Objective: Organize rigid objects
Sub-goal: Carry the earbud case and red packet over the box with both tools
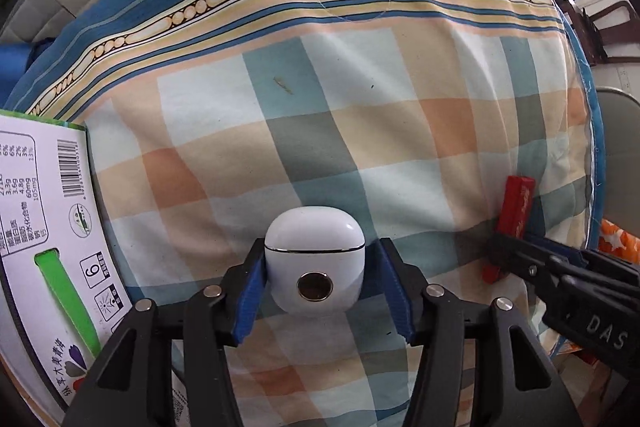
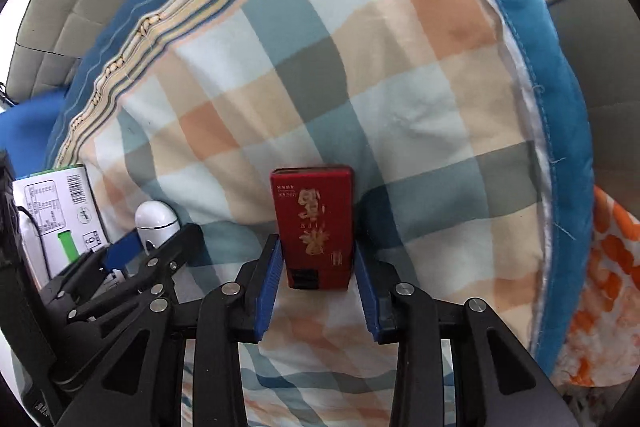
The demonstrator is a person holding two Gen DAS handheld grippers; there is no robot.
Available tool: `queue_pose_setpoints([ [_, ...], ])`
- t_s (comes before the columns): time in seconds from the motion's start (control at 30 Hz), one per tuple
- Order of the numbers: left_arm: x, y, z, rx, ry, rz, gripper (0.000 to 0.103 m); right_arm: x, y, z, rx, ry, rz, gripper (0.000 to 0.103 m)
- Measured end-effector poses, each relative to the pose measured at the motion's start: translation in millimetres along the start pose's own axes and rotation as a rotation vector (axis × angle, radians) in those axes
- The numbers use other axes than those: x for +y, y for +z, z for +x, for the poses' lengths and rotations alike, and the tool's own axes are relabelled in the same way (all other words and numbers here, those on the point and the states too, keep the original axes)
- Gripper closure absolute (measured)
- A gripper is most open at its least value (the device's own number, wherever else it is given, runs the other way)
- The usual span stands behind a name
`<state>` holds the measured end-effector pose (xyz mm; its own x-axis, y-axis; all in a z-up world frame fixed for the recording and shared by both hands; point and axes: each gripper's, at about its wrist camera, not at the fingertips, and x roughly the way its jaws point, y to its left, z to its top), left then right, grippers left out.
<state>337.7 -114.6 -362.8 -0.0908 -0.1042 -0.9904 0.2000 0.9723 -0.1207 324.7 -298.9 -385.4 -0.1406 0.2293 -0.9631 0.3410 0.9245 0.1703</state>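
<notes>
The left gripper [image 1: 318,289] has its blue fingers [image 1: 250,297] around a white earbud case [image 1: 314,263]; the left pad touches its side while a narrow gap shows at the right one, so the fingers are spread and not clamped on it. The case lies on the checked blanket [image 1: 360,115] of a bed, near the bed's left edge, just beside a white carton [image 1: 44,227] with a green strip. The right gripper [image 2: 316,275] brackets a red box [image 2: 314,227] that lies flat farther toward the bed's right edge, where the blue border [image 2: 560,107] runs; its fingers [image 2: 266,291] stand slightly apart from both long sides, so they are open too. Both things look light and stiff. The case is glossy and rounded, so it will probably slip unless the pads close squarely across its widest part, below the lid seam. The box is thin card, likely to dent under a hard squeeze; its two long flat sides offer the surest hold. The soft blanket beneath may let either thing tilt when pressed.
</notes>
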Motion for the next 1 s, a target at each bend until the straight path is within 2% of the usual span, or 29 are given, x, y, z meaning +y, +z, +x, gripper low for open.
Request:
queue_pose_setpoints([
  [0.03,-4.0,-1.8,-0.5,-0.003,0.01,0.01,0.06,0.0,1.6,6.3,0.01,0.004,0.012,0.06],
  [0.1,-9.2,-1.2,-2.1,-0.019,0.023,0.022,0.06,3.1,2.2,10.1,-0.005,-0.013,0.02,0.06],
  [0.23,-10.9,-7.6,-8.1,-0.036,0.016,0.017,0.06,13.2,-2.4,7.1,-0.014,-0.064,-0.008,0.066],
  [0.47,-19.9,-26.6,-50.5,-0.123,-0.024,0.006,0.06,23.3,-26.1,-25.7,-0.057,0.014,-0.058,0.067],
  [0.63,-16.4,-39.4,-90.7,-0.201,-0.049,0.003,0.06,20.3,-45.1,-59.0,-0.101,0.039,-0.08,0.067],
  [0.7,-9.1,-44.4,-105.0,-0.228,-0.061,-0.002,0.06,20.4,-56.6,-74.8,-0.118,0.054,-0.095,0.067],
  [0.83,17.5,-54.0,-126.5,-0.284,-0.077,-0.004,0.06,50.9,-82.1,-109.8,-0.166,0.078,-0.149,0.067],
  [0.9,32.9,-64.7,-144.0,-0.312,-0.083,-0.005,0.06,50.6,-93.4,-128.9,-0.186,0.091,-0.18,0.067],
  [1.0,46.7,-84.9,-171.4,-0.35,-0.097,-0.019,0.06,73.8,-120.6,-149.5,-0.214,0.121,-0.226,0.067],
])
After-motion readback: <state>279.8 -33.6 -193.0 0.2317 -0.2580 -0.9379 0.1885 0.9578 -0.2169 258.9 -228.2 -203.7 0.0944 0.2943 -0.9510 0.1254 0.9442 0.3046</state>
